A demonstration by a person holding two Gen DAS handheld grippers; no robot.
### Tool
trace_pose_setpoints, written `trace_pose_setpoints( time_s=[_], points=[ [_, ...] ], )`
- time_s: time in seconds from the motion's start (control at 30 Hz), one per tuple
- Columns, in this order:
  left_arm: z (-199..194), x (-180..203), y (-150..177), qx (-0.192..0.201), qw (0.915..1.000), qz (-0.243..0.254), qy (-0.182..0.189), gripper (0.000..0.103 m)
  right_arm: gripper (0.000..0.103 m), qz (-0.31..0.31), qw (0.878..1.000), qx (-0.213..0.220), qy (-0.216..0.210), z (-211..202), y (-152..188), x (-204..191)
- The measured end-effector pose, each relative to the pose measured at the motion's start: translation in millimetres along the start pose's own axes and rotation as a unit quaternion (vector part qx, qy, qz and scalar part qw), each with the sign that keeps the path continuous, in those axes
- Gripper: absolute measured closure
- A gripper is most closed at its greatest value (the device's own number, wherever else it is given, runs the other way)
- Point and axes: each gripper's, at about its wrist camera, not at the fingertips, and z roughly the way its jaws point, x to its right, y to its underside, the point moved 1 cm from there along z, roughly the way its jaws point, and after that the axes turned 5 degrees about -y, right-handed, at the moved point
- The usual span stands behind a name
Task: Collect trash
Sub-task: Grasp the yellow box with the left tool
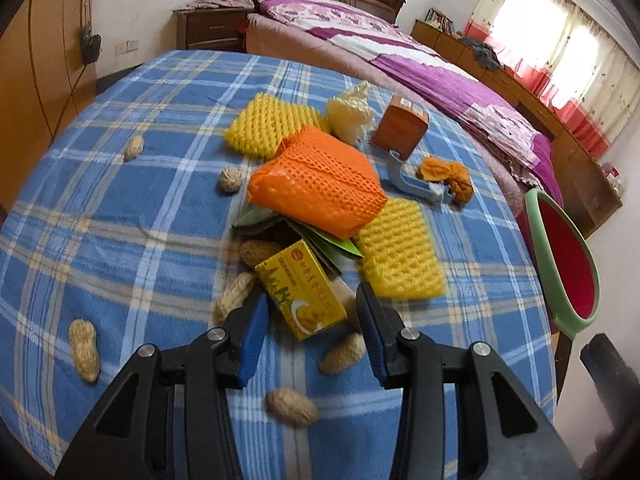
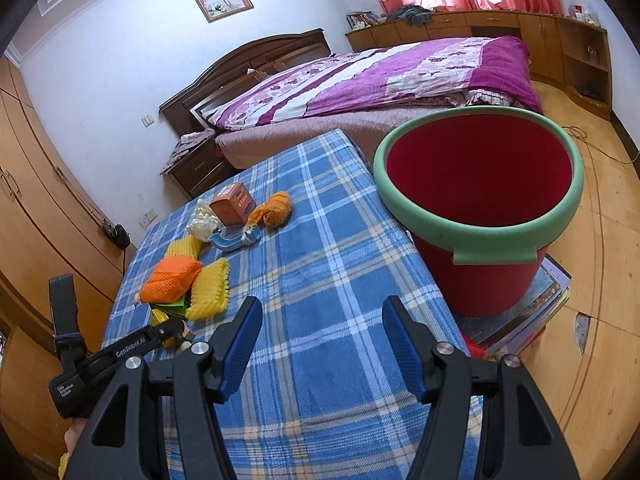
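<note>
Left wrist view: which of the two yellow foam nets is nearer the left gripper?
The yellow foam net right of the orange foam net, just beyond the left gripper. The other yellow net lies behind the orange one.

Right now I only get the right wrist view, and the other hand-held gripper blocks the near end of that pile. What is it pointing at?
Observer: The left hand-held gripper has a small yellow box between its open fingers.
Operator: Is it squeezing the box?
Observer: It doesn't look so; neither pad seems pressed against it.
Operator: Anything else lying there that I can't see?
Observer: Several peanuts in their shells lie scattered on the blue plaid cloth around the box.
</note>
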Motion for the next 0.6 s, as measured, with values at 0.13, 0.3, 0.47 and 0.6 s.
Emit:
trace_pose_setpoints(
  time_s=[0.13,0.3,0.47,0.6],
  points=[
    [0.6,-3.0,-1.3,0.011,0.9999,0.0,0.005,0.068,0.038,0.0,1.0,-0.006,0.0,3.8,1.0,0.2],
    [-3.0,-6.2,-1.5,0.015,0.9998,0.004,0.013,0.076,0.038,-0.005,1.0,-0.011,-0.001,6.8,1.9,-2.9],
    [-12.2,-11.3,-1.3,0.025,0.9994,0.011,0.019,0.077,0.038,-0.016,1.0,-0.014,-0.002,9.2,0.6,-10.2],
    [-25.6,-15.1,-5.0,0.048,0.9986,0.019,0.015,0.077,0.038,-0.031,0.999,-0.016,-0.006,13.3,-1.6,-21.5]
  ],
)
